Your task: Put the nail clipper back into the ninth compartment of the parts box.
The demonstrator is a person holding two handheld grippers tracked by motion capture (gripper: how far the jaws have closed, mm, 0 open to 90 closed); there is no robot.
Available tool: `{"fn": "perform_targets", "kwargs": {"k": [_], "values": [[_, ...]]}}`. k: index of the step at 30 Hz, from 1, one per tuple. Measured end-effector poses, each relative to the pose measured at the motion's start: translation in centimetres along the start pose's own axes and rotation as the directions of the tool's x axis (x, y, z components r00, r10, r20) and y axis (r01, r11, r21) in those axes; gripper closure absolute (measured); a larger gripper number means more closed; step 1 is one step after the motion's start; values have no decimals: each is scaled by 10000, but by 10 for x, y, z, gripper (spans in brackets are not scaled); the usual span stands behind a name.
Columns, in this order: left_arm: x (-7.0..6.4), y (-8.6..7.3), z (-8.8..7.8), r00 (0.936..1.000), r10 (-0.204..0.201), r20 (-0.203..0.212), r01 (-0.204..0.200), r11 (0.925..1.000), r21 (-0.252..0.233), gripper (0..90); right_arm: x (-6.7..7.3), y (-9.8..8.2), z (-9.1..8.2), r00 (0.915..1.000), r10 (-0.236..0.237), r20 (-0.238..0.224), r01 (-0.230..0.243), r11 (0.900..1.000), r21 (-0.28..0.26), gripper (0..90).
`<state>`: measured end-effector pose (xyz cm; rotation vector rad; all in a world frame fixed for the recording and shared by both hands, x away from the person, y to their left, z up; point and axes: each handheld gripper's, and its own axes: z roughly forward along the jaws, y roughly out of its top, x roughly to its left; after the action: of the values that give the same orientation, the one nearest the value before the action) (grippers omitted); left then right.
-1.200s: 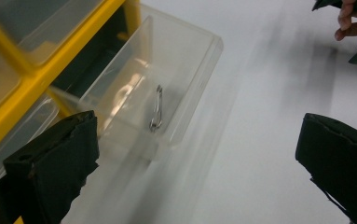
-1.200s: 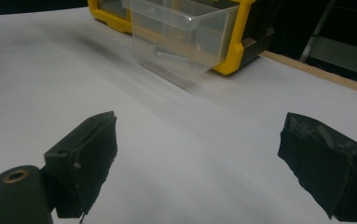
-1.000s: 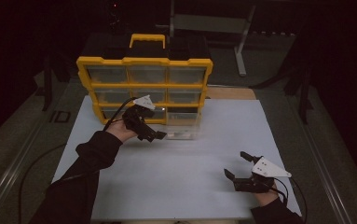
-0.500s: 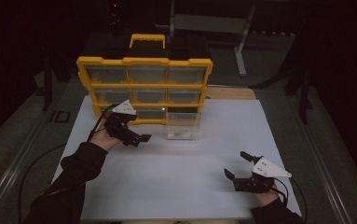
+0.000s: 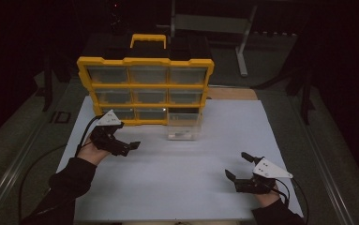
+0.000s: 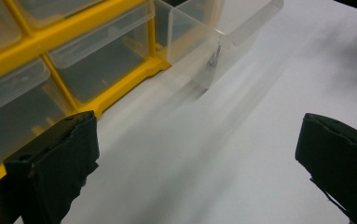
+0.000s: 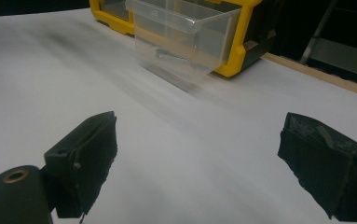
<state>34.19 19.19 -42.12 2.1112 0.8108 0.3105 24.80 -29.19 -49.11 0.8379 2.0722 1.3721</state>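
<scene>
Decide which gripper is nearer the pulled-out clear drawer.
Left. The left gripper sits just left of the clear drawer; the right gripper is farther, toward the near right.

left gripper [image 5: 129, 146]: held in the left hand [image 5: 93, 149], jaws spread wide apart, nothing between them, pointing right across the table. left forearm, in a dark sleeve [image 5: 64, 183], enters from the bottom left. right gripper [image 5: 238, 166]: held in the right hand [image 5: 264, 193] near the bottom right, jaws wide apart, empty, pointing left.
</scene>
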Motion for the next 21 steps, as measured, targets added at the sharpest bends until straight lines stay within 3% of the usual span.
{"fn": "perform_targets", "kwargs": {"k": [6,14,21], "values": [[-7,-21,-8,9997,-240,-76,239,9995,-227,0,0,0,0,10000,-22,0,22,10000,5,113],[-11,-49,-18,9962,-866,-59,860,9940,-669,0,1,1,1,10000,-79,-11,79,10000,16,113],[-17,-69,-23,9886,-1234,-860,1177,9907,-686,0,1,1,1,10000,-91,-14,91,10000,35,113]]}}
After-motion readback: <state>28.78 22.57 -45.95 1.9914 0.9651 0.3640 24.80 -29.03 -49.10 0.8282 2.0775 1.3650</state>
